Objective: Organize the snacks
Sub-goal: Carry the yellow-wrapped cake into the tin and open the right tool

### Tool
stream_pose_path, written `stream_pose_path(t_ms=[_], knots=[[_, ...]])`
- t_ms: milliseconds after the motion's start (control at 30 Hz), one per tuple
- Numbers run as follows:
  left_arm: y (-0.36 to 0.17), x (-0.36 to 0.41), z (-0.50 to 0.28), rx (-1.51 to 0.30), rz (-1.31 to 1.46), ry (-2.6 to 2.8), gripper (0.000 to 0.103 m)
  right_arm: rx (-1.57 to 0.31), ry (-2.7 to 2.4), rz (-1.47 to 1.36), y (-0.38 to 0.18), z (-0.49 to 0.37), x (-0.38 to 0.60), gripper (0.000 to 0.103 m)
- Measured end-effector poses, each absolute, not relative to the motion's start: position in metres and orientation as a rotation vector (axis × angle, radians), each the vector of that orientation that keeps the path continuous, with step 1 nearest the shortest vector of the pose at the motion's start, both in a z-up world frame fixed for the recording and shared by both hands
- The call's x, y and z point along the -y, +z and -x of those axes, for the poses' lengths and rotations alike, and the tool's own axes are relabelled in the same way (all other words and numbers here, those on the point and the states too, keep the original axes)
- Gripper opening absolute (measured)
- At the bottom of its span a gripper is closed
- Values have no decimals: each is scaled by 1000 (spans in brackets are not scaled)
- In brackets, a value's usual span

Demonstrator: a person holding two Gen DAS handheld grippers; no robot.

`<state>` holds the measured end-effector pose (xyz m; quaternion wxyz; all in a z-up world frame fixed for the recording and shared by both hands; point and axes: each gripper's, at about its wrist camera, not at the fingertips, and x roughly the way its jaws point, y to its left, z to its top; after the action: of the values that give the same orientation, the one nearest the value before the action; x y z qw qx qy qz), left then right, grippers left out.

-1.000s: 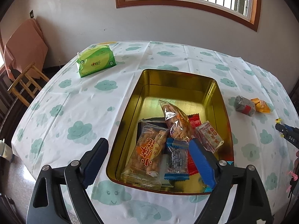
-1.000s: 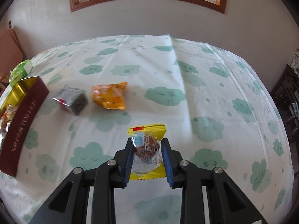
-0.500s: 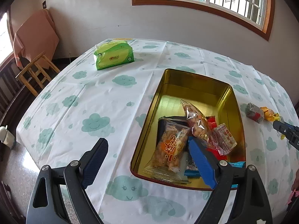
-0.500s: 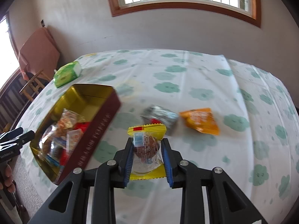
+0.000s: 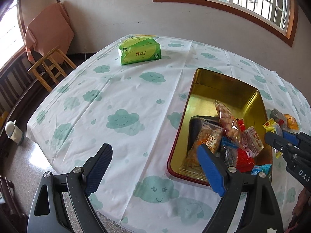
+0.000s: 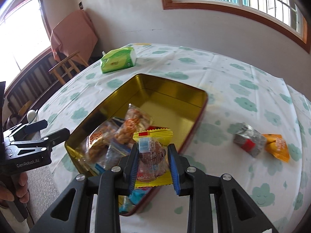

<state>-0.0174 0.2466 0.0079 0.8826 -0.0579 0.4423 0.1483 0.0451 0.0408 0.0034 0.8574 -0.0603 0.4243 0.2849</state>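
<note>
1. One yellow-edged snack packet with a brown cake inside sits clamped between the blue pads of your right gripper, held above the near end of the gold tin.
2. Your packet hangs over the pile of snacks already lying in the near half of that tin; the far half shows bare gold floor.
3. From your left wrist camera the same packet shows at the tin's right rim, with the right gripper reaching in from the right edge.
4. Your left gripper has its fingers wide apart and holds nothing; it hovers beside the tin's near left corner, above the cloud-print tablecloth.
5. Two packets lie on the cloth to the right of the tin, touching each other: a grey one with a red band and an orange one behind it.
6. Well beyond the tin, a green tissue pack rests near the table's far edge, with a wooden chair past it.
</note>
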Motion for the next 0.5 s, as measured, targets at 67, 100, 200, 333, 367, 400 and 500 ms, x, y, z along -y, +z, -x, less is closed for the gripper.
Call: stream_pose_path(t_ms=[67, 100, 200, 333, 367, 400, 500], knots=[[7, -250, 18, -926, 125, 318, 86, -894, 607, 145, 1, -44, -49, 29], [6, -252, 19, -929, 127, 323, 86, -897, 612, 151, -1, -44, -52, 29], [4, -255, 20, -938, 129, 329, 86, -905, 623, 169, -5, -43, -62, 29], [3, -259, 22, -943, 134, 338, 86, -916, 626, 194, -14, -46, -71, 29], [3, -260, 22, -945, 136, 340, 86, -920, 623, 200, -16, -46, -73, 29], [3, -260, 21, -947, 138, 340, 86, -922, 622, 204, -18, -47, -74, 29], [2, -262, 21, -953, 142, 339, 86, -912, 617, 217, -19, -48, -76, 29]])
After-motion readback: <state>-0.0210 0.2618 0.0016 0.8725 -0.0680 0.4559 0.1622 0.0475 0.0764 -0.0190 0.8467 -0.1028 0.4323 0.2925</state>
